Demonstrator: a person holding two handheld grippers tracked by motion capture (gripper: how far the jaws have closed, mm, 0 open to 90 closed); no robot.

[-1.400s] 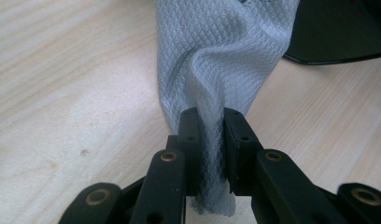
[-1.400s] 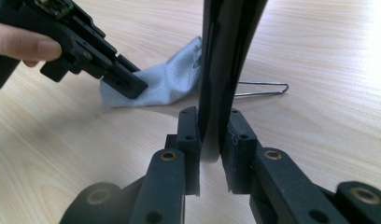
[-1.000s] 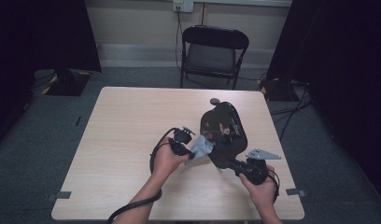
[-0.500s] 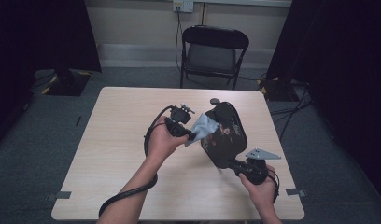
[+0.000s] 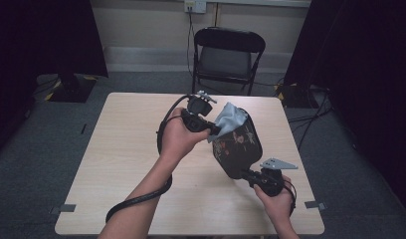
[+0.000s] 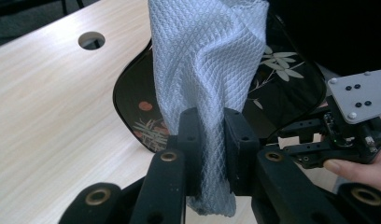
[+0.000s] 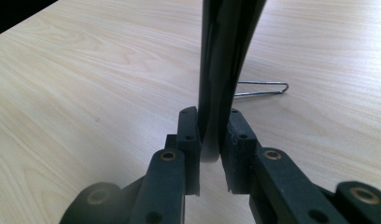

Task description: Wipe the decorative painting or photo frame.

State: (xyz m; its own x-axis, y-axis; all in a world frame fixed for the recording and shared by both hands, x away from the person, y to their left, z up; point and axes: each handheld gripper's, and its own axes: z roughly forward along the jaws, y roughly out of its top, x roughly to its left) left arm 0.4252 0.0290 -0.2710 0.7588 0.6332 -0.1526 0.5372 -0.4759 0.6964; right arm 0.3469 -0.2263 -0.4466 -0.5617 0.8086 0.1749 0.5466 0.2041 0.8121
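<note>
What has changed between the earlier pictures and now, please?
The left gripper, shut on the pale blue cloth, has moved up along the black tray from its lower part to its top edge, farther from the person. The right gripper stays clamped on the tray's lower edge, holding it tilted above the table.

From the right tool's view I noted the black tray [image 7: 226,56] ran off the top edge. The cloth [image 6: 207,70] hid the tray's middle; the thin wire item [image 7: 263,88] was partly hidden behind the tray.
</note>
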